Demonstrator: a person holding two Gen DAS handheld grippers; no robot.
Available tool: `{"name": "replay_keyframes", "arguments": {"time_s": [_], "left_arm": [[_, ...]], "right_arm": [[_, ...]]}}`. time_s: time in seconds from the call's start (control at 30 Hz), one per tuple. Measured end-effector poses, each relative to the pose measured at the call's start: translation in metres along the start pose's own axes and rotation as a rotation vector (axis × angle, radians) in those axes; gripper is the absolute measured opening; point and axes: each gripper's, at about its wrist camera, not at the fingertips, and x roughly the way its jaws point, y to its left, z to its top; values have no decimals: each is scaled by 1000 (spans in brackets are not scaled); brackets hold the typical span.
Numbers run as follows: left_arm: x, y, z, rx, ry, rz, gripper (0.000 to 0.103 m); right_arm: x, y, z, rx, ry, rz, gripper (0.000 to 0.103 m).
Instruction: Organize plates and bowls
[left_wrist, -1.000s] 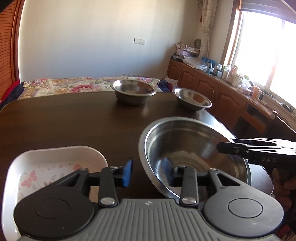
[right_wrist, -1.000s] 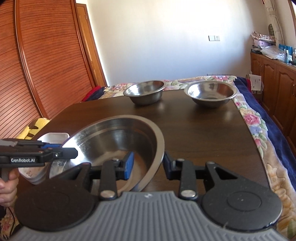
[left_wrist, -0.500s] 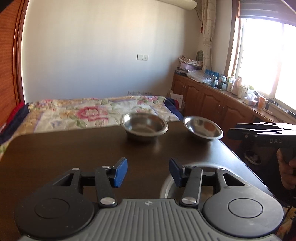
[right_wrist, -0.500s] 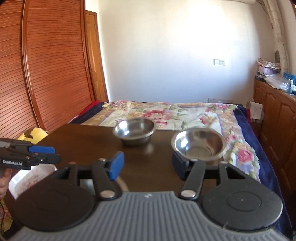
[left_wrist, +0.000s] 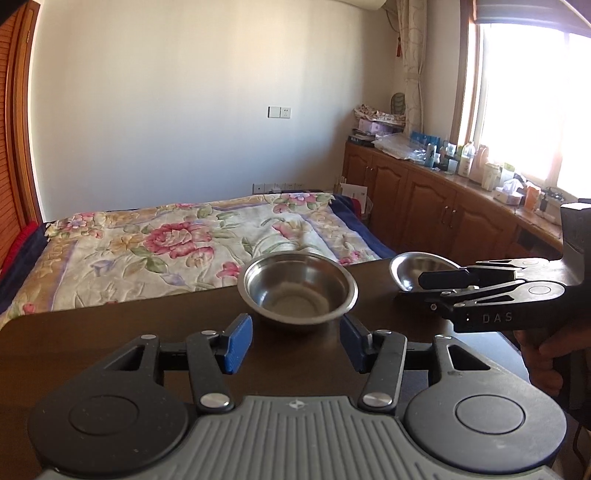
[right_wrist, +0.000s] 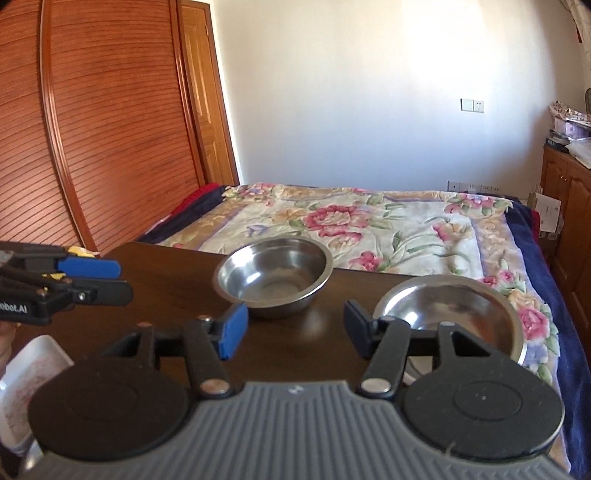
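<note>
Two steel bowls stand at the far edge of the dark wooden table (left_wrist: 110, 332). The deeper bowl (left_wrist: 297, 288) sits just beyond my open, empty left gripper (left_wrist: 297, 343); it also shows in the right wrist view (right_wrist: 273, 275). The shallower bowl (right_wrist: 447, 310) sits to its right, just past my open, empty right gripper (right_wrist: 291, 334), whose right finger overlaps its rim. The right gripper also shows side-on in the left wrist view (left_wrist: 443, 278), in front of the shallow bowl (left_wrist: 410, 267). A white floral dish (right_wrist: 26, 373) lies at the near left.
A bed with a floral quilt (left_wrist: 166, 240) lies beyond the table's far edge. Wooden cabinets (left_wrist: 443, 214) with clutter run along the right under a window. A slatted wooden wardrobe (right_wrist: 92, 147) stands on the left. The left gripper shows side-on (right_wrist: 92, 280) over the table's left.
Both grippers have risen and moved forward away from the large steel bowl, which has dropped out of view. The two far bowls are now close in front of the fingers.
</note>
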Motion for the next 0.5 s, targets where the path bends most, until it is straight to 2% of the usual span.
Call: {"name": "replay_keyframes", "arguments": {"time_s": [0.5], "left_arm": [[66, 20, 10, -8, 73, 43, 54]], "right_arm": [[44, -1, 9, 12, 24, 11, 58]]}}
